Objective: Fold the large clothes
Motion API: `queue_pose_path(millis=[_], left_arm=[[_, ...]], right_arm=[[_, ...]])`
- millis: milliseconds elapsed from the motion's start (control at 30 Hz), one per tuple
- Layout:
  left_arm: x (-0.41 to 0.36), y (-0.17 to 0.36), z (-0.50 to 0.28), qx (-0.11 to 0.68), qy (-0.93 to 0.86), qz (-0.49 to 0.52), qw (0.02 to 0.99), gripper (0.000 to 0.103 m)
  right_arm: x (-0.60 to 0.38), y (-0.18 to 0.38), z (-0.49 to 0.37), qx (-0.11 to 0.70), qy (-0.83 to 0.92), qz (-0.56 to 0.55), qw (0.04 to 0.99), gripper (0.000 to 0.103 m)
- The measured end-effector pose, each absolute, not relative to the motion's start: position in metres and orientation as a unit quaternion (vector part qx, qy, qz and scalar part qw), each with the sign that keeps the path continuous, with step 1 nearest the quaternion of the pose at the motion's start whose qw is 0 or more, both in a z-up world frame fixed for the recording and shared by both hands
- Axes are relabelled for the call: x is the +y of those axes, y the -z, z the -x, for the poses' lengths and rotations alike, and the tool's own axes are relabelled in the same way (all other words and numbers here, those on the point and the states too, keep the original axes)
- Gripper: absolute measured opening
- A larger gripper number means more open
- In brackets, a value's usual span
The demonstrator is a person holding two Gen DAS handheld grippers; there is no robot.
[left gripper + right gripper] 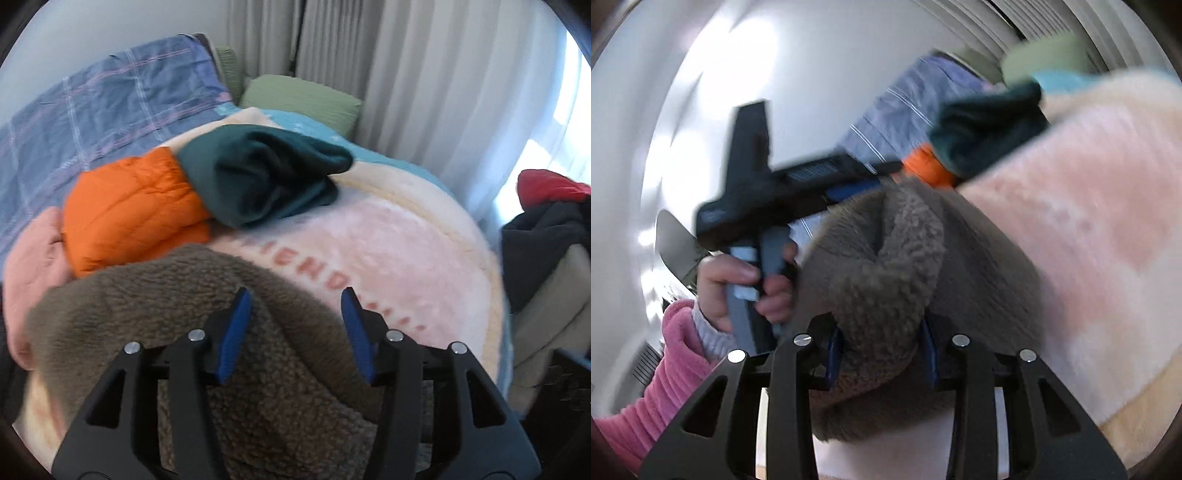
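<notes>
1. On the pink blanket (pixel 388 236), the brown fleece garment (pixel 155 314) lies at the near edge.
2. Left gripper (pixel 295 306) stands apart, empty, above it.
3. Right gripper (pixel 882 332) is clamped on a fleece fold.
4. Beyond, bare blanket gives room.

That brown fleece garment (pixel 155 325) looks nubbly and matt, all curly pile. Under it, the pink blanket (pixel 406 251) is plush and soft. The orange jacket (pixel 133 210) is smooth quilted cloth with a slight sheen. Matt black plastic gripper frames, blue fingers (pixel 236 332), shiny metal rivets.
</notes>
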State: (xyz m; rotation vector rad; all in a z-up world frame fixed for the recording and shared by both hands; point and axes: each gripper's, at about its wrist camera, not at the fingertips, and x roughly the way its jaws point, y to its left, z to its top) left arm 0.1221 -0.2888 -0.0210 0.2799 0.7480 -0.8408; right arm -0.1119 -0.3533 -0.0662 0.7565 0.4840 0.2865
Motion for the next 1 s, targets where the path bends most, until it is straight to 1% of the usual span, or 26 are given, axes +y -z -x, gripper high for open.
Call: queue_pose_path(millis=[67,200,300,400,500,567,600,633,667,700,733,767,800,900,1000], left_arm=[[-0.288,0.016,-0.117,0.343,0.422,-0.125,0.83,0.053],[-0.277,0.001,-0.102,0.313,0.421,-0.141,0.84,0.053],[-0.251,-0.013,-0.092,0.275,0.407,-0.16,0.856,0.053],[-0.216,-0.02,-0.099,0.27,0.381,-0.147,0.872,0.053],[-0.191,-0.01,-0.114,0.292,0.37,-0.141,0.871,0.051],[-0.193,0.011,-0.125,0.345,0.385,-0.137,0.845,0.051],[-0.2,0.021,-0.125,0.356,0.387,-0.146,0.838,0.054],[-0.207,0.025,-0.124,0.351,0.385,-0.154,0.84,0.061],[-0.221,0.031,-0.12,0.342,0.383,-0.172,0.841,0.061],[-0.238,0.037,-0.118,0.341,0.38,-0.194,0.838,0.062],[-0.248,0.042,-0.118,0.343,0.38,-0.204,0.834,0.062],[-0.262,0.046,-0.118,0.349,0.385,-0.215,0.827,0.062],[-0.274,0.05,-0.117,0.354,0.39,-0.227,0.819,0.062],[-0.301,0.061,-0.114,0.359,0.38,-0.287,0.803,0.062],[-0.305,0.068,-0.112,0.353,0.367,-0.308,0.804,0.063]], right_arm=[[-0.356,0.072,0.113,0.237,-0.146,-0.372,0.885,0.036],[-0.35,0.065,0.112,0.234,-0.15,-0.354,0.893,0.036],[-0.352,0.07,0.112,0.231,-0.154,-0.359,0.891,0.036],[-0.37,0.075,0.104,0.231,-0.165,-0.379,0.881,0.037],[-0.371,0.074,0.102,0.229,-0.169,-0.382,0.879,0.037],[-0.372,0.073,0.1,0.227,-0.171,-0.381,0.88,0.037],[-0.372,0.072,0.1,0.226,-0.172,-0.379,0.881,0.037],[-0.372,0.072,0.1,0.227,-0.171,-0.377,0.882,0.037],[-0.373,0.072,0.101,0.23,-0.164,-0.371,0.885,0.041],[-0.375,0.071,0.103,0.233,-0.146,-0.361,0.891,0.05],[-0.378,0.071,0.105,0.237,-0.119,-0.348,0.899,0.055],[-0.383,0.07,0.11,0.241,-0.083,-0.327,0.91,0.063],[-0.387,0.07,0.112,0.245,-0.066,-0.313,0.915,0.067],[-0.396,0.068,0.124,0.249,-0.054,-0.293,0.922,0.068],[-0.404,0.061,0.133,0.238,-0.035,-0.286,0.927,0.067]])
